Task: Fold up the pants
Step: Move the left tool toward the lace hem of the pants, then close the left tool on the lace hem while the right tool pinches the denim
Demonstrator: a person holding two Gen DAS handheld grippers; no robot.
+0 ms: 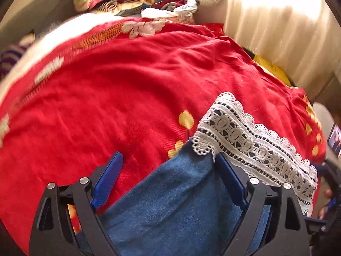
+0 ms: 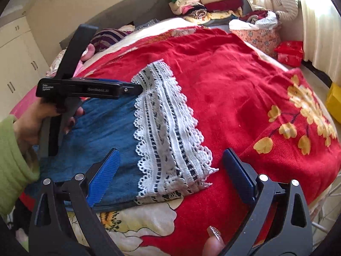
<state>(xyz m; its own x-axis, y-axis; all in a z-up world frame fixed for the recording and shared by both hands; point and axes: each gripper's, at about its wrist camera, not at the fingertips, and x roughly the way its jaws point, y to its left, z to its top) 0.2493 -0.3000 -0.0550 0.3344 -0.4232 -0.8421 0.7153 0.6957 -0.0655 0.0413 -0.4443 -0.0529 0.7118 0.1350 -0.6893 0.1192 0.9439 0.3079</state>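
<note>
Below, both pairs of blue-padded fingers are seen spread wide, with nothing gripped. The left gripper [image 1: 168,160] is held over the blue denim pants [image 1: 181,202], the white lace hem [image 1: 255,145] touching its right finger. The right gripper [image 2: 170,155] is spread above the lace hem [image 2: 168,128] of the pants [image 2: 102,132], which are laid flat on a red blanket [image 2: 234,81].

Pants [image 2: 102,132]: blue denim, matt; hem lace [image 2: 168,132] white openwork crochet. Blanket [image 2: 234,89]: red, soft ribbed nap. Right gripper [image 2: 170,170]: matt black plastic, ridged blue pads [image 2: 104,181], shiny metal pins.
</note>
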